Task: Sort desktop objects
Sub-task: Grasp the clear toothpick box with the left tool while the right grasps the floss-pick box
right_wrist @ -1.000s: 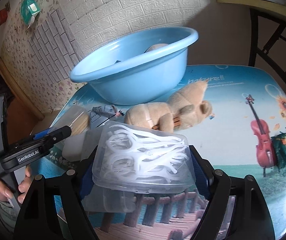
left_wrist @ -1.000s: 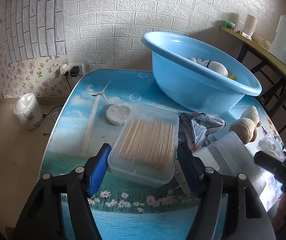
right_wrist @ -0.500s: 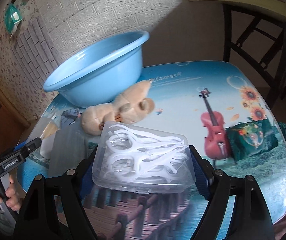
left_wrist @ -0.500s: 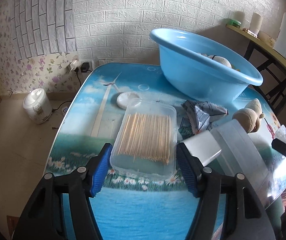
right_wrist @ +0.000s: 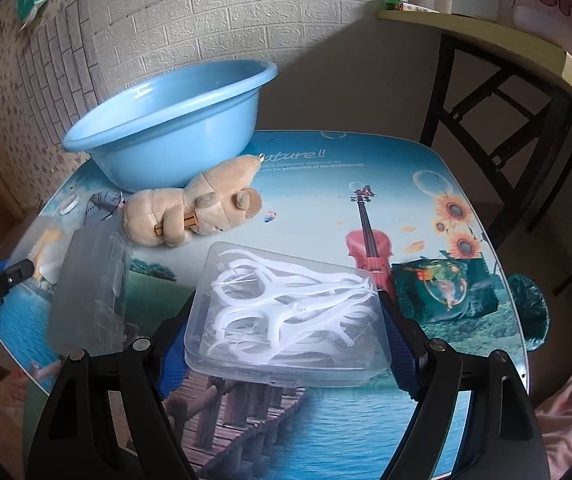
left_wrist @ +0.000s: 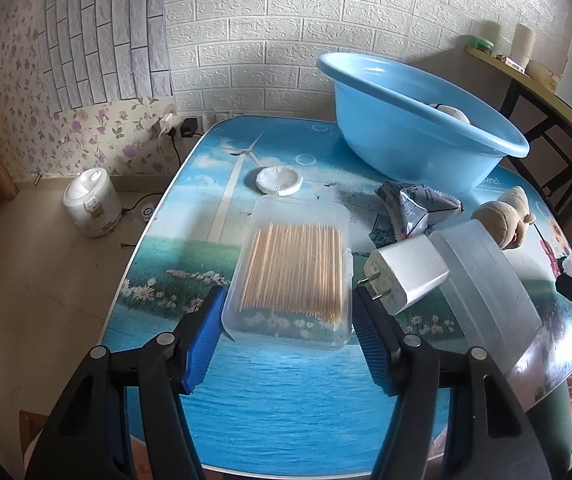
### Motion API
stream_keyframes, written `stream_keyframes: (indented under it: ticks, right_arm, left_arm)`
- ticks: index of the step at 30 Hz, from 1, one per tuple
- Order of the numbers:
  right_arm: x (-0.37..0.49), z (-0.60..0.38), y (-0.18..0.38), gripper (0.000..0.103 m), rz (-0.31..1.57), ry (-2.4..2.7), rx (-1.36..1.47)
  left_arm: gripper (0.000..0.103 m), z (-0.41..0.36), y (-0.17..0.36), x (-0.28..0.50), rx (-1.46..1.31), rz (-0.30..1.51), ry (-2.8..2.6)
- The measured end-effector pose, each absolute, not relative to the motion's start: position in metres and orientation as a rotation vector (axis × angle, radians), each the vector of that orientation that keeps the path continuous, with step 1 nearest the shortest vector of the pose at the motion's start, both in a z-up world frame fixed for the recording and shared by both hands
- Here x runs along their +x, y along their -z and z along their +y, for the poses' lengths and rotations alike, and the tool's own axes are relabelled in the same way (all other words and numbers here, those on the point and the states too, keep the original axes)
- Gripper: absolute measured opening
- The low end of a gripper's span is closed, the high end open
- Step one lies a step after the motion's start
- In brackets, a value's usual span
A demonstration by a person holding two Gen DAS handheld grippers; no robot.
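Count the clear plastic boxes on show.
3: toothpick box between the left gripper's fingers, floss-pick box in the right gripper, frosted box on the table between them.

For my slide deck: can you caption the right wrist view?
Right gripper clamps a clear box of floss picks above the picture-printed table.

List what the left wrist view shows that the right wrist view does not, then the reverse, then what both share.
Left wrist only: the white charger plug, the round white lid, the rice cooker on the floor, and the left tool around the toothpick box.
Right wrist only: the floss pick box in the right tool, and the green snack packet.
Both: the blue basin, plush bear, silver wrapper.
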State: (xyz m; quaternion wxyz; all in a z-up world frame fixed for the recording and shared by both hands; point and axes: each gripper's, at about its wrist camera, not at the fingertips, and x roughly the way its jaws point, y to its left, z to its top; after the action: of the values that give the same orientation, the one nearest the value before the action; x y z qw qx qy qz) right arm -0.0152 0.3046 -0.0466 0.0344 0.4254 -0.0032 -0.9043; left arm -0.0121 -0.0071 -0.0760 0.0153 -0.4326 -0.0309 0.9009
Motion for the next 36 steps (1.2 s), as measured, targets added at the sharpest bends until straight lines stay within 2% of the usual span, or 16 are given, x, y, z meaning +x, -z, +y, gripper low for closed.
stream_keyframes:
  ticks: [19,33,36]
  right_arm:
    - [-0.012,0.319,0.056,0.078,-0.043,2.743,1.31]
    - [-0.01,0.308,0.068,0.082,0.122,2.721,1.304]
    - [-0.01,0.311,0.069,0.082,0.09,2.714,1.301]
  left_arm:
    - [0.063,-0.008,0.085,-0.015,-1.378,-0.082,-2.79]
    - [0.063,-0.004,0.091,-0.029,-1.342,-0.038,-2.807]
    - [0.064,-0.002,0.092,-0.033,-1.336,-0.029,-2.816]
